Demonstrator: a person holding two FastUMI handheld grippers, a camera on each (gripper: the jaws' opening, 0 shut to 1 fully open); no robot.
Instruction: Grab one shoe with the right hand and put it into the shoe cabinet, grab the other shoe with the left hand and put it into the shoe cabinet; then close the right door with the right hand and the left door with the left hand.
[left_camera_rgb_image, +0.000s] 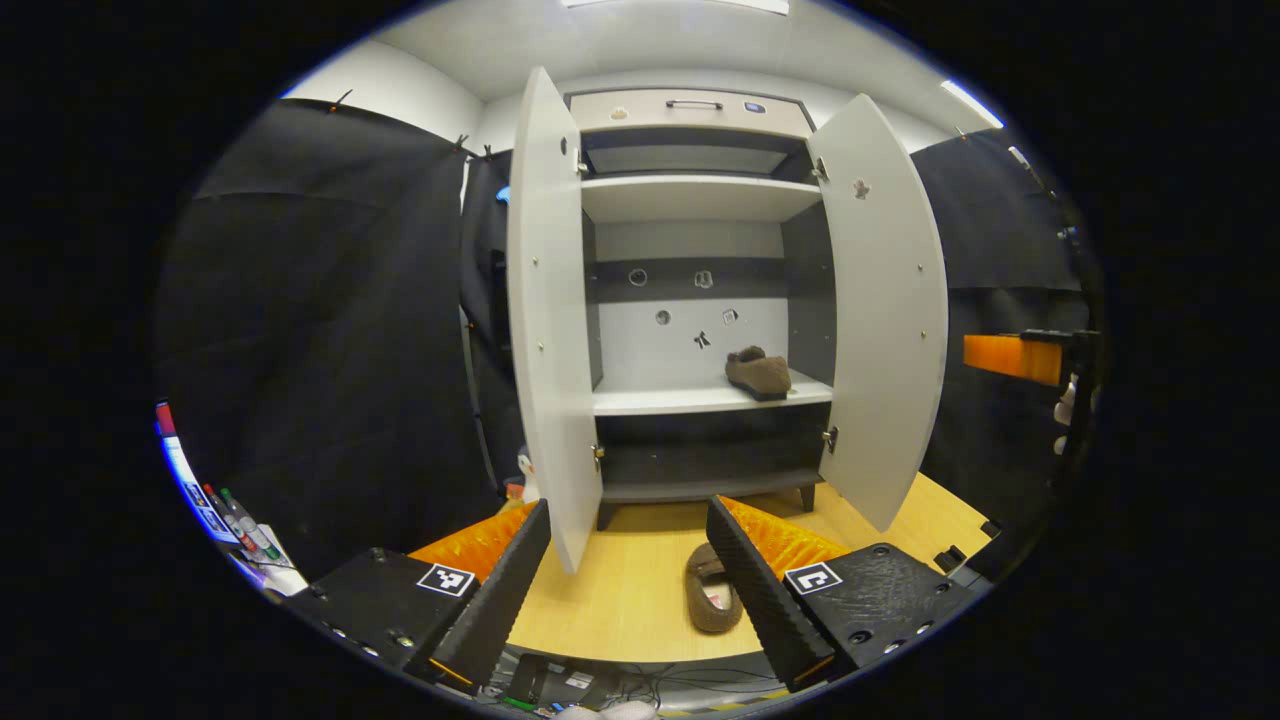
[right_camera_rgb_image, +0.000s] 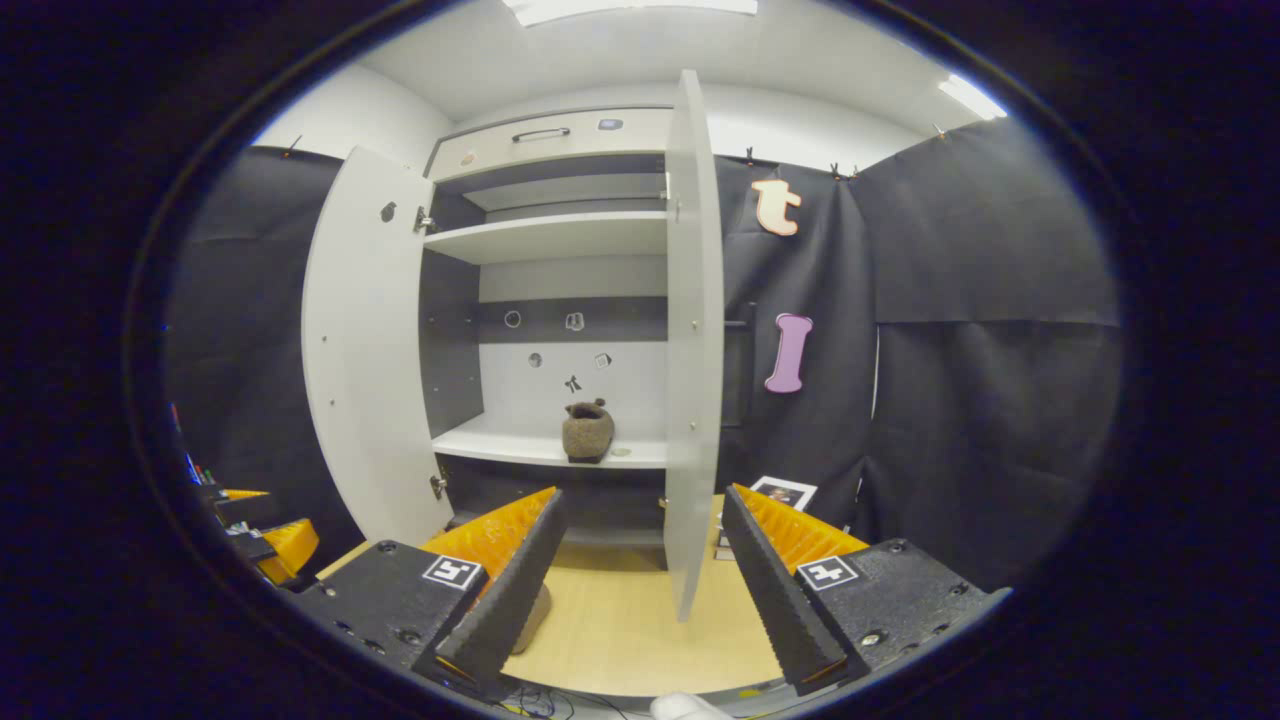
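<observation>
A fuzzy brown slipper (right_camera_rgb_image: 588, 432) sits on the pale grey shoe cabinet's (right_camera_rgb_image: 560, 238) lower shelf. Both doors stand open. The right gripper (right_camera_rgb_image: 640, 585) hangs spread above the light wooden floor (right_camera_rgb_image: 630, 625).

We see the shoe cabinet (left_camera_rgb_image: 700, 300) standing on the floor (left_camera_rgb_image: 620, 590) against the booth's back wall, both doors swung out toward us: the left door (left_camera_rgb_image: 545, 320) and the right door (left_camera_rgb_image: 890, 310). 1 shoe (left_camera_rgb_image: 758, 373) sits on the lower shelf (left_camera_rgb_image: 690, 400), toward its right end. The other shoe (left_camera_rgb_image: 712, 588) lies on the floor in front of the cabinet, between the 2 doors, just beside the left gripper (left_camera_rgb_image: 630, 590). The right gripper (right_camera_rgb_image: 640, 590) hangs before the right door's edge.
</observation>
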